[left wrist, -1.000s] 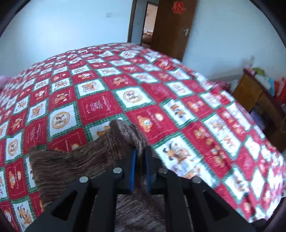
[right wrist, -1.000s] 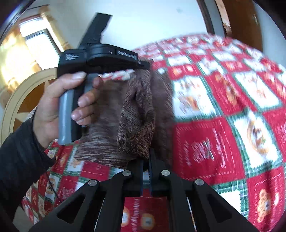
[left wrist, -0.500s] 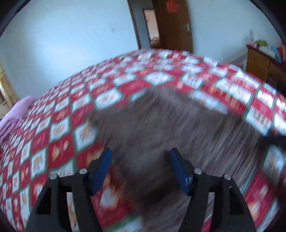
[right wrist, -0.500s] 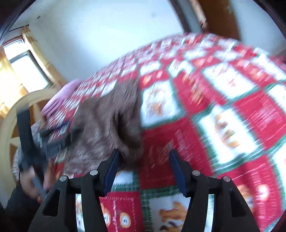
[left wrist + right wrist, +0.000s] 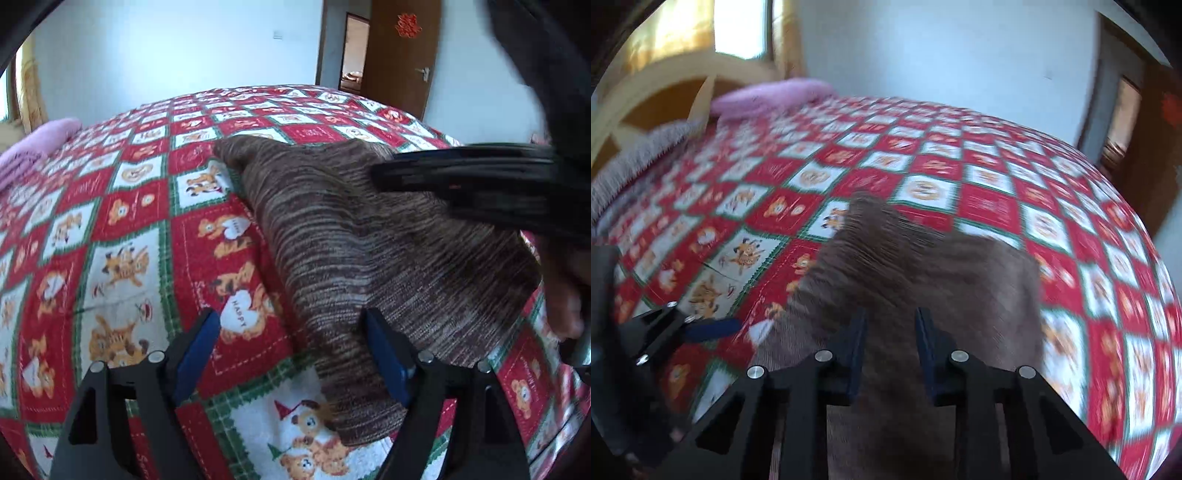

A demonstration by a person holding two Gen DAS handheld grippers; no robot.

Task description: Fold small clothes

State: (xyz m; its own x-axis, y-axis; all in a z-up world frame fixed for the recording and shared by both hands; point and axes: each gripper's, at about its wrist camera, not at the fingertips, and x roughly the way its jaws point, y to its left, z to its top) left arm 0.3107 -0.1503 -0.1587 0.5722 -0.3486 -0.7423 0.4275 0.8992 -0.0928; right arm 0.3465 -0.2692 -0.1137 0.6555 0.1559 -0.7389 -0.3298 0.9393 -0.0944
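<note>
A brown striped knit garment lies folded on the red, white and green patterned bedspread. My left gripper is open and empty just above the garment's near left edge, with its right finger over the fabric. The right gripper reaches over the garment from the right in the left wrist view. In the right wrist view, which is blurred, my right gripper is open above the garment. The left gripper shows at the left there.
A pink pillow or blanket and a wooden headboard stand at the bed's head. A window is behind it. A brown door and a doorway are beyond the bed's far side.
Both grippers have opened and let go of the garment, which now lies flat on the bed. Both have drawn back and turned; the right gripper has started to narrow.
</note>
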